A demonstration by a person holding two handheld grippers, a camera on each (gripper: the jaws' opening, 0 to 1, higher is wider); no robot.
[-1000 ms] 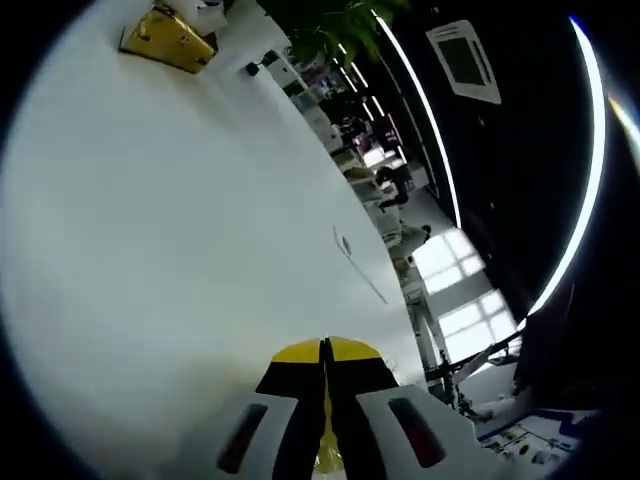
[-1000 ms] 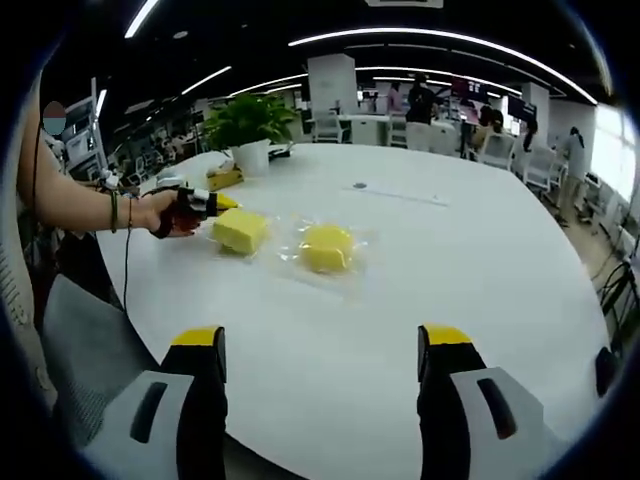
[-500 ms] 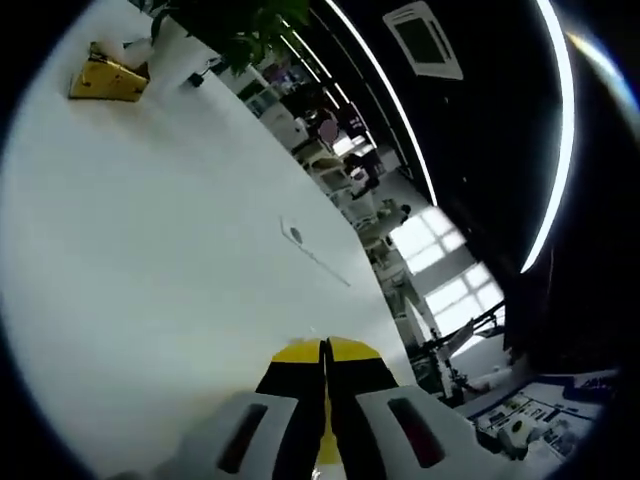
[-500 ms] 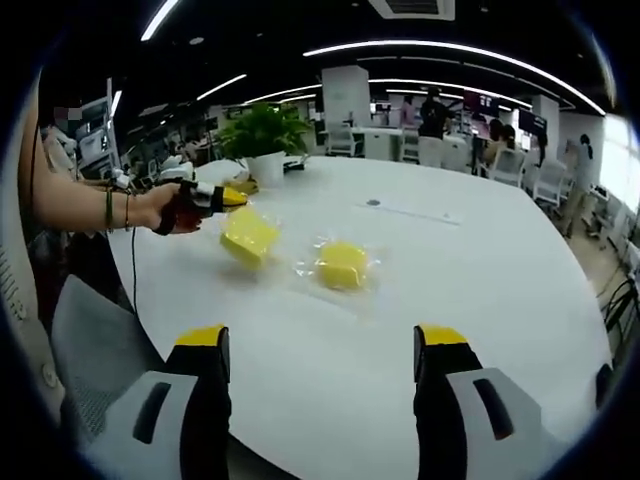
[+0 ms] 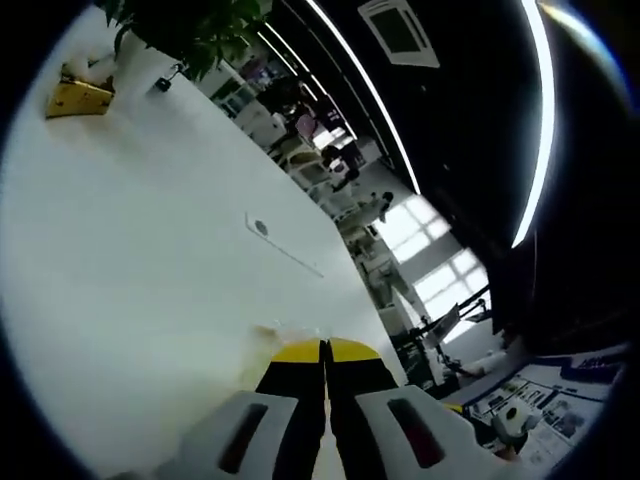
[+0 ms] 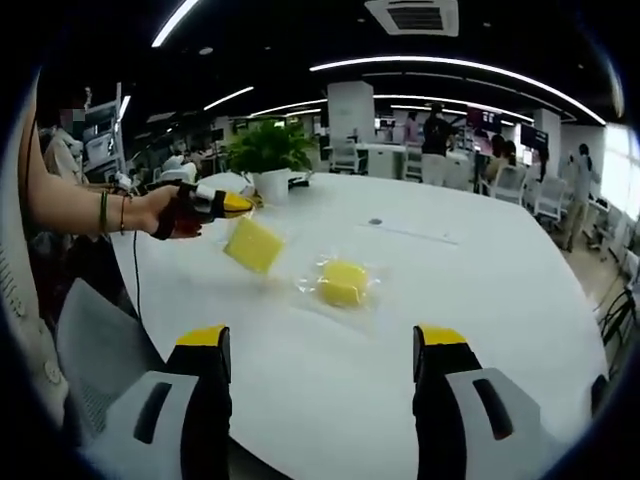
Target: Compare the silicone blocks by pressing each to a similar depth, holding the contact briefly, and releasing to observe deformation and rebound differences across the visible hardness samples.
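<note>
On the left of the right gripper view, your left tool [image 6: 235, 205] is closed on the bag of one yellow block [image 6: 253, 244], lifted off the table [image 6: 480, 300]. Right of it, the second block [image 6: 343, 283] lies bagged, apparently unpressed. Your right tool [image 6: 318, 350] gapes wide, empty. The bag's grip point is too small to see.

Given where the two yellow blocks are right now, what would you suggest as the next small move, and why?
Probably lower the left tongs to set the lifted yellow block flat on the white table. It hangs tilted from the shut tongs, clear of the table, while the bagged block rests flat; a comparable press needs both supported.
</note>
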